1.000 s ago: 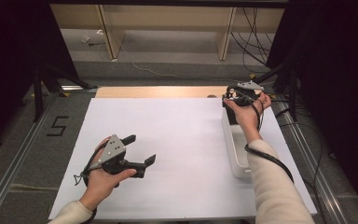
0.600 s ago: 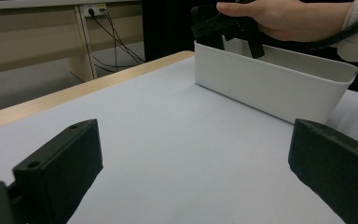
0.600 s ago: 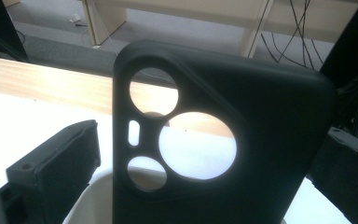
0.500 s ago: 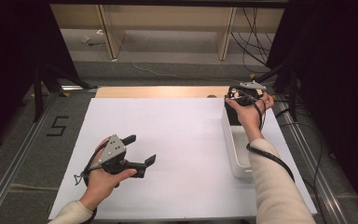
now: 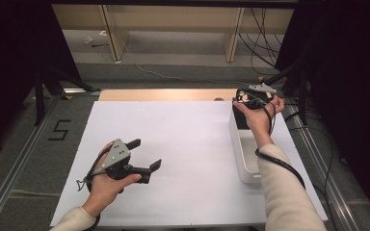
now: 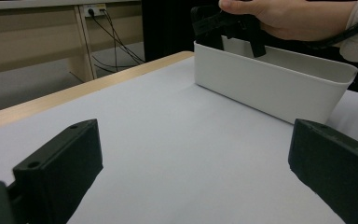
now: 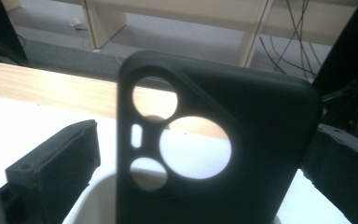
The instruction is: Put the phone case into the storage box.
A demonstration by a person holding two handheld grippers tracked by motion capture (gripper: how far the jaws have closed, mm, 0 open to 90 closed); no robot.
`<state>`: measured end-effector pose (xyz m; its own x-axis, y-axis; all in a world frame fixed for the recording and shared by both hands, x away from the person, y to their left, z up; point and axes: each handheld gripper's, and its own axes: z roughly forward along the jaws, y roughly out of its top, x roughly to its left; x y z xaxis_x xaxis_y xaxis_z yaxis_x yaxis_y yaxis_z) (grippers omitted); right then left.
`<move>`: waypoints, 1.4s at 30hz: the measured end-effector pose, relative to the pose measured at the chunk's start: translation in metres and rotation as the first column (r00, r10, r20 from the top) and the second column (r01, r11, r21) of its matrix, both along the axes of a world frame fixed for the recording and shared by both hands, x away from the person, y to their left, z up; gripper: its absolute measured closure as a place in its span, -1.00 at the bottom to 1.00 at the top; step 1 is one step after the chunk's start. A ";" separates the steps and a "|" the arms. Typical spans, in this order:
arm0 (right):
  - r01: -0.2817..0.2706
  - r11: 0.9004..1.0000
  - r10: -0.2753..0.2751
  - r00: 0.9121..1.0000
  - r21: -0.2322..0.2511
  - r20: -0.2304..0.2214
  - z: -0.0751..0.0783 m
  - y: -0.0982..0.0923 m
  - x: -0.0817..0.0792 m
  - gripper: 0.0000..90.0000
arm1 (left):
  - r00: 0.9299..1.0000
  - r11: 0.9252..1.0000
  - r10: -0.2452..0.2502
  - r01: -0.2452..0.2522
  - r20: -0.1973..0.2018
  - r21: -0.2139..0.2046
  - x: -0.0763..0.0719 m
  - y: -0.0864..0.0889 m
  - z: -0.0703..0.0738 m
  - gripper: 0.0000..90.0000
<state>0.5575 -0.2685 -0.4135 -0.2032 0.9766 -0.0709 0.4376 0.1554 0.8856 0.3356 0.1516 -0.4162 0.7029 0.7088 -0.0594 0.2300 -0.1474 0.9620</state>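
Observation:
A black phone case (image 7: 242, 116) with round camera cut-outs stands upright between the jaws of my right gripper (image 7: 200, 163). These jaws have just been opening; the left one stands clear of the case. In the high view my right gripper (image 5: 250, 103) is over the far end of a white bin (image 5: 244, 163), and the case (image 5: 241, 118) reaches down into the bin. My left gripper (image 5: 147, 154) rests low over the white sheet (image 5: 188, 144) at the near left, open, with nothing between its jaws. The left gripper view looks across the sheet at the bin (image 6: 270, 88).
A bare wooden strip (image 5: 164, 95) runs along the table's far edge. Metal rails (image 5: 19, 159) flank the sheet on both sides. Cables (image 5: 270, 29) and wooden legs stand on the floor beyond. A "5" mark (image 5: 60, 130) sits left of the sheet.

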 end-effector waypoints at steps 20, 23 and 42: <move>-0.032 0.999 0.032 0.999 0.007 0.021 0.010 -0.007 -0.025 -0.99 | 1.000 1.000 0.006 -0.006 0.000 0.005 0.000 -0.001 0.000 -0.95; -0.039 0.999 0.038 0.999 0.013 0.025 0.011 -0.008 -0.029 -0.99 | 1.000 1.000 0.009 -0.009 0.000 0.005 0.001 -0.001 0.000 -0.95; -0.100 0.995 0.098 0.993 0.027 0.061 0.023 -0.001 -0.051 -0.94 | 1.000 1.000 0.013 -0.013 -0.001 0.009 0.001 -0.001 -0.001 -0.95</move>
<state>0.5068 -0.2700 -0.3904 -0.2954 0.9537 -0.0568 0.3673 0.1683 0.9147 0.3367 0.1509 -0.4171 0.6938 0.7181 -0.0539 0.2328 -0.1528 0.9605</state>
